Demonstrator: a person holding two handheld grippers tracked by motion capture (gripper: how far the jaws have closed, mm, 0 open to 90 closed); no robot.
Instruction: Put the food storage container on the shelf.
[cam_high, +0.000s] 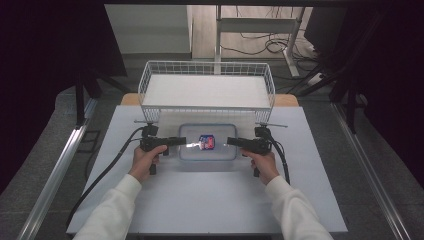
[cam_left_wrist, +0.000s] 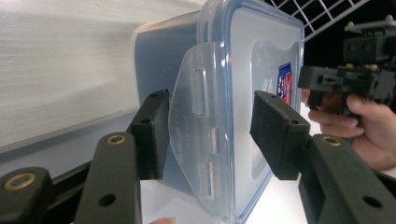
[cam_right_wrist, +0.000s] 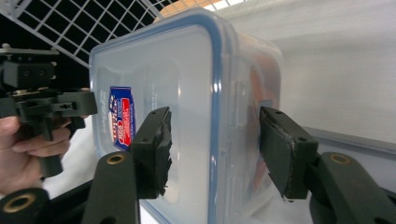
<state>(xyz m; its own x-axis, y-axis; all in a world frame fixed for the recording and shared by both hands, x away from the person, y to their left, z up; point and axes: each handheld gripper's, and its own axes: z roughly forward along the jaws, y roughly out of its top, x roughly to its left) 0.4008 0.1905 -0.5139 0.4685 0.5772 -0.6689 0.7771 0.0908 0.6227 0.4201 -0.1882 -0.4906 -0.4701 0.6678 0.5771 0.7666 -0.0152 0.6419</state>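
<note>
- Container (cam_high: 207, 142): clear plastic box with a blue-rimmed lid, lying flat on the white table (cam_high: 200, 200), between my two grippers and just in front of the wire basket (cam_high: 207, 85).
- Label (cam_high: 206, 142): red and blue sticker on the lid; from the high view it is a small patch, in my right gripper view (cam_right_wrist: 122, 119) its outline is plain though the print is too small to read.
- My left gripper (cam_high: 183, 142): at the container's left end. The left gripper view (cam_left_wrist: 208, 140) shows my jaws standing apart on either side of the lid's rim, with a clear locking flap (cam_left_wrist: 196, 135) swung out between them. One pad looks close to the box wall; I cannot tell if it touches. Nothing is pinched.
- My right gripper (cam_high: 231, 142): at the container's right end. In the right gripper view (cam_right_wrist: 215, 149) my jaws are wide apart, astride the blue rim, one over the lid face, one beside the box wall, with a gap on each side.
- Latch on the right end (cam_right_wrist: 240, 105): lies flat against the box wall, visible from my right gripper view.
- Each gripper view also catches my opposite hand and gripper beyond the box.
</note>
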